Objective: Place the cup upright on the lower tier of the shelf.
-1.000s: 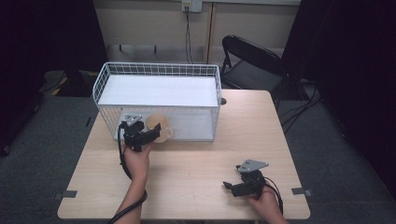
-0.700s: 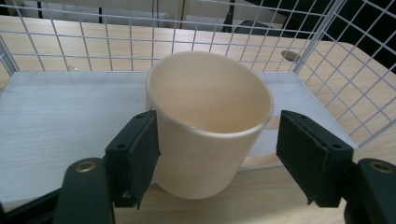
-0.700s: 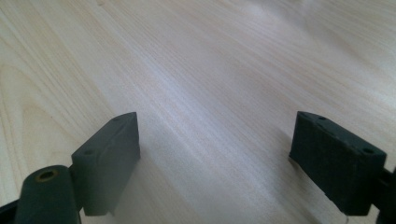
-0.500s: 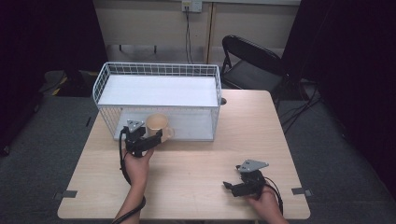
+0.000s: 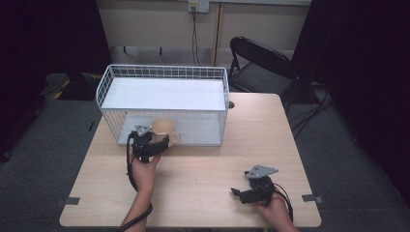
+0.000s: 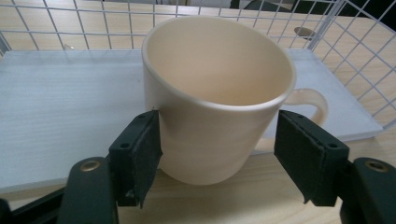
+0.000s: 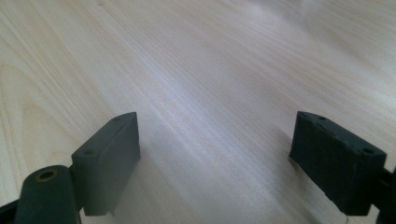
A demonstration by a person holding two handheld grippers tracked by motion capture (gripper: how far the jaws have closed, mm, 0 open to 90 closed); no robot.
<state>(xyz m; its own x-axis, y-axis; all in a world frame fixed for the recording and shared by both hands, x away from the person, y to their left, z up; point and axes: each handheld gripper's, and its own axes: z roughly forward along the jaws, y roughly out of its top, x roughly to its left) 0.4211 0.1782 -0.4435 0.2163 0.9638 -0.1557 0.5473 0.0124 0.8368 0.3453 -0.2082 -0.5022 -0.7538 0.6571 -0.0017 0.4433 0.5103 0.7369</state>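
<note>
While the left gripper (image 6: 217, 158) reaches toward the wire basket (image 5: 162, 72), a cream cup (image 6: 219, 93) sits between its two black jaws. The cup is round, smooth and a little shiny, and it gets narrower toward the bottom. Its curved handle (image 6: 310, 100) sticks out past the jaw on the right side of the left gripper view. That view shows one black pad (image 6: 142, 151) right against the cup's side, but the other pad (image 6: 306, 154) has a gap between it and the cup, so the jaws are spread and not squeezing. The jaws have just closed a little bit. The pads are flat, blocky and dull. Just behind the cup is a flat white board (image 6: 60, 107) with thin lines in it, with white wire squares around it. The cup stands on the light wooden table (image 5: 203, 183), right in front of the board.

The right gripper (image 7: 219, 158) sits low over the bare wood, well apart from the cup. Its jaws are spread wide with nothing between them. The wood looks smooth, with long pale stripes.
</note>
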